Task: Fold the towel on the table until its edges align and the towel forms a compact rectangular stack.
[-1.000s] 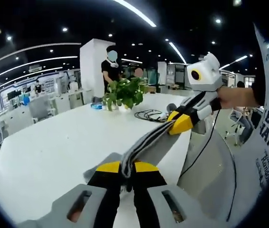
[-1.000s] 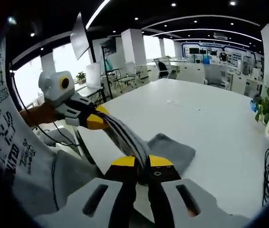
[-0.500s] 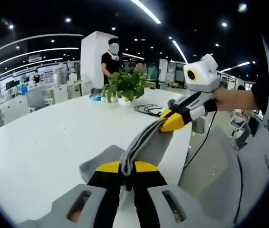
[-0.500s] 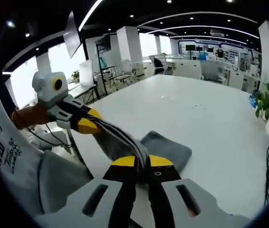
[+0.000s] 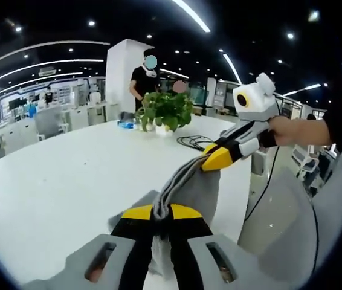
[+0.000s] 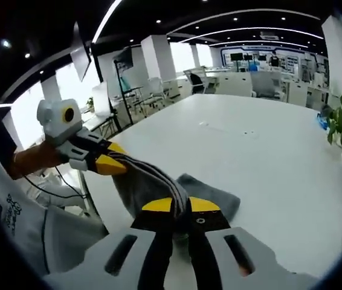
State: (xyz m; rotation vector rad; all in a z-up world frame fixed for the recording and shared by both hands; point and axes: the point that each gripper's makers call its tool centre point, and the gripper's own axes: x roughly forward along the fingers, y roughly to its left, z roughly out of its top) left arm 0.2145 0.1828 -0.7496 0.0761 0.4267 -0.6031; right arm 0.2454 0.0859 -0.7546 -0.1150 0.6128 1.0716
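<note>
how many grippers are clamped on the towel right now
2. The left gripper pinches one end of the grey towel's lifted edge; the right gripper pinches the other end, stretched between them above the white table.

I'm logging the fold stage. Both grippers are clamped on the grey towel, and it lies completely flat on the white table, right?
Not flat. Both grippers grip the grey towel, but its held edge is lifted and stretched between the left gripper and right gripper, with only the far part resting on the white table. Both the left and right gripper views show this.
</note>
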